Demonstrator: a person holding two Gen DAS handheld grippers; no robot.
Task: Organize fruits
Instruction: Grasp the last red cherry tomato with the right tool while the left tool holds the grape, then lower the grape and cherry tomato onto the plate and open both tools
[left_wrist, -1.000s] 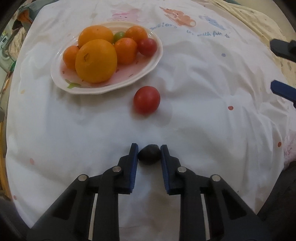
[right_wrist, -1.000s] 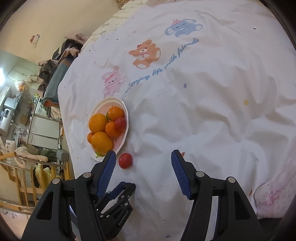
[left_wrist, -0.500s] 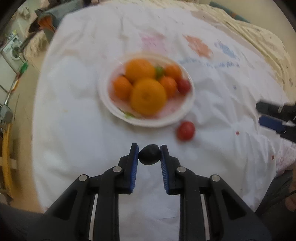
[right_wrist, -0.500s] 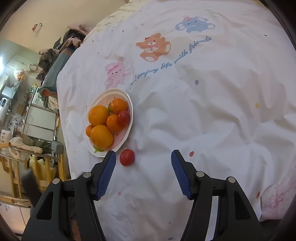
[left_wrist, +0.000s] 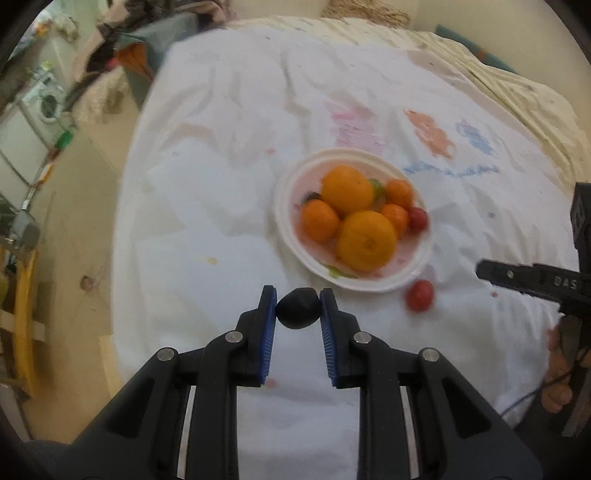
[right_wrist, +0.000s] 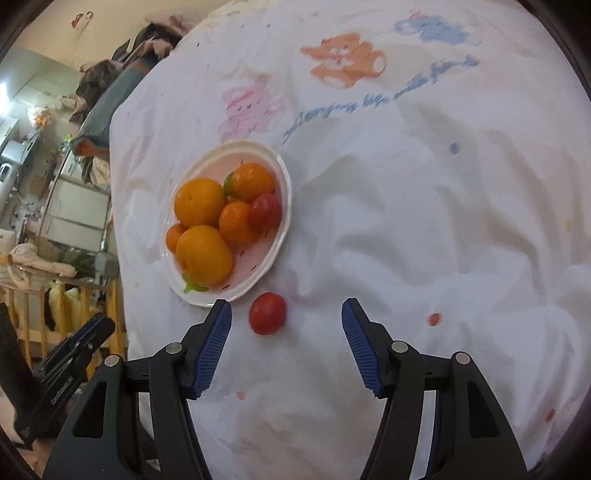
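Note:
My left gripper (left_wrist: 298, 308) is shut on a small dark fruit (left_wrist: 298, 313) and holds it above the cloth, in front of the white plate (left_wrist: 291, 236). The plate holds several oranges (left_wrist: 365, 240) and a red tomato (left_wrist: 417, 218). A loose red tomato (left_wrist: 419, 294) lies on the cloth just beside the plate's near right rim. My right gripper (right_wrist: 286, 314) is open and empty, with the loose tomato (right_wrist: 267, 313) between its fingers and closer to the left one. The plate (right_wrist: 284, 206) sits just beyond it.
A white tablecloth (right_wrist: 424, 206) with cartoon animal prints covers the round table. The table's left edge drops to the floor, with furniture and clutter (right_wrist: 66, 206) beyond. The right gripper shows at the right edge of the left wrist view (left_wrist: 535, 282).
My left gripper has lifted the dark fruit off the cloth and pulled back, so the plate looks farther and more to the right. My right gripper has moved closer to the loose tomato.

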